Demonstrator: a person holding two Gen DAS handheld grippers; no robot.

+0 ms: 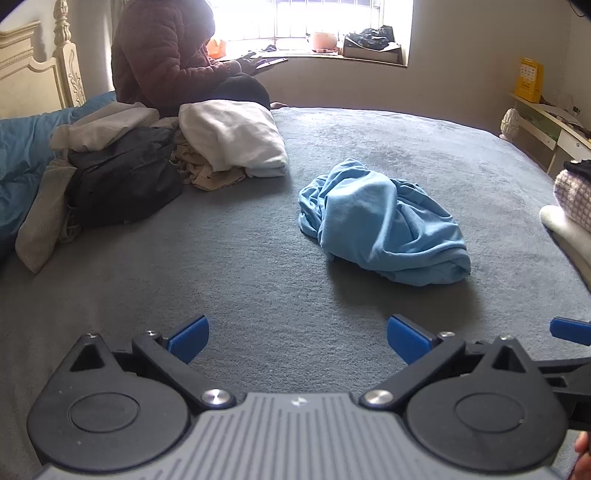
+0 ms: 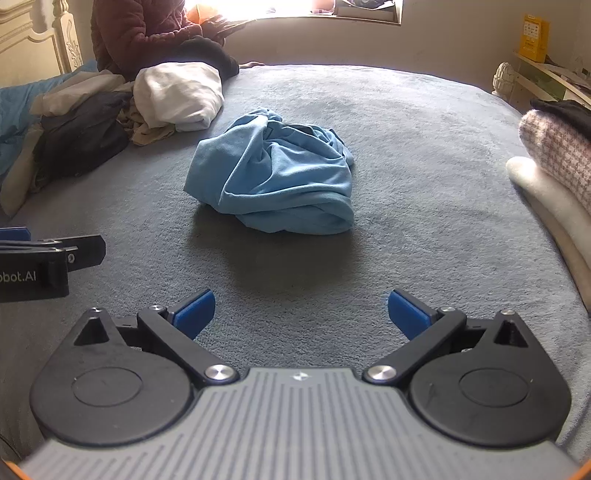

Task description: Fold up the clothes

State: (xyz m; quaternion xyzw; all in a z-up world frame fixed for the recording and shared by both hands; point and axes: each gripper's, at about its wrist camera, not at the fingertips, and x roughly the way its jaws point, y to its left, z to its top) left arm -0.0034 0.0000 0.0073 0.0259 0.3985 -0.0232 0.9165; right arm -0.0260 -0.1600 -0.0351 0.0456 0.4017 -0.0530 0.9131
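Here, a light blue garment lies crumpled in a loose heap near the middle of the grey blanket that covers the bed, its folds twisted over one another and nothing touching it. From the right wrist view it sits at about twelve o'clock, ahead of the right gripper, whose blue-padded fingers stand wide apart above bare blanket with nothing between them. From the left wrist view the same heap lies at about one o'clock, ahead of the left gripper, whose fingers are likewise spread wide and empty. The left gripper's black body also shows at nine o'clock in the right view, just beside the right one. At ten o'clock, well apart from the blue heap, is a pile of clothes: a folded white piece, a dark one, beige and grey ones. Behind it a person in a dark red quilted jacket sits by the bright window. At three o'clock a checked pink fabric rests at the bed's edge.
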